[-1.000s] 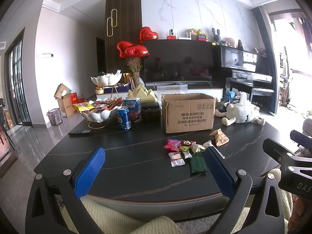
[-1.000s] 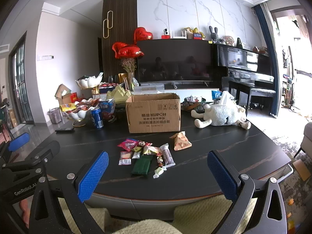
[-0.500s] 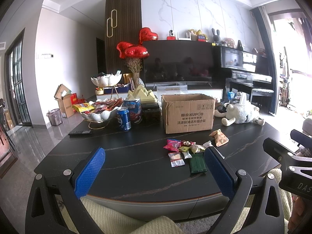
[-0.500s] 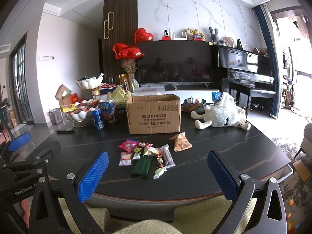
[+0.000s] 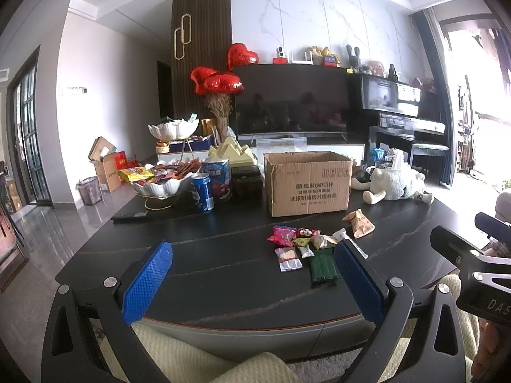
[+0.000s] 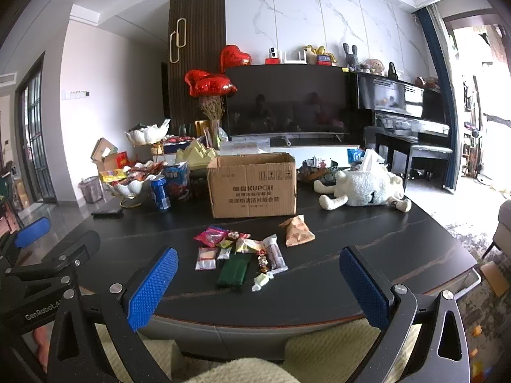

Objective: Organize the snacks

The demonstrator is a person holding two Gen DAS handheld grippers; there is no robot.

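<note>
A small pile of wrapped snacks (image 6: 238, 249) lies on the dark table, in front of an open cardboard box (image 6: 252, 185). It holds a pink packet (image 6: 210, 236), a dark green pack (image 6: 233, 269) and an orange triangular pack (image 6: 297, 230). The same snacks (image 5: 303, 249) and cardboard box (image 5: 308, 183) show in the left wrist view. My left gripper (image 5: 252, 279) hovers open over the table's near edge, left of the pile. My right gripper (image 6: 258, 282) is open too, held back from the pile. Neither holds anything.
A white bowl of snacks (image 5: 159, 180), a blue can (image 5: 202, 192) and a remote (image 5: 129, 216) stand at the left. A white plush toy (image 6: 364, 188) lies at the right. The dark table (image 6: 367, 242) has a curved near edge. A cream fabric (image 6: 230, 371) lies below the grippers.
Both views have barely shifted; the right wrist view drifted very slightly. Both grippers stay open and no snack has moved.
</note>
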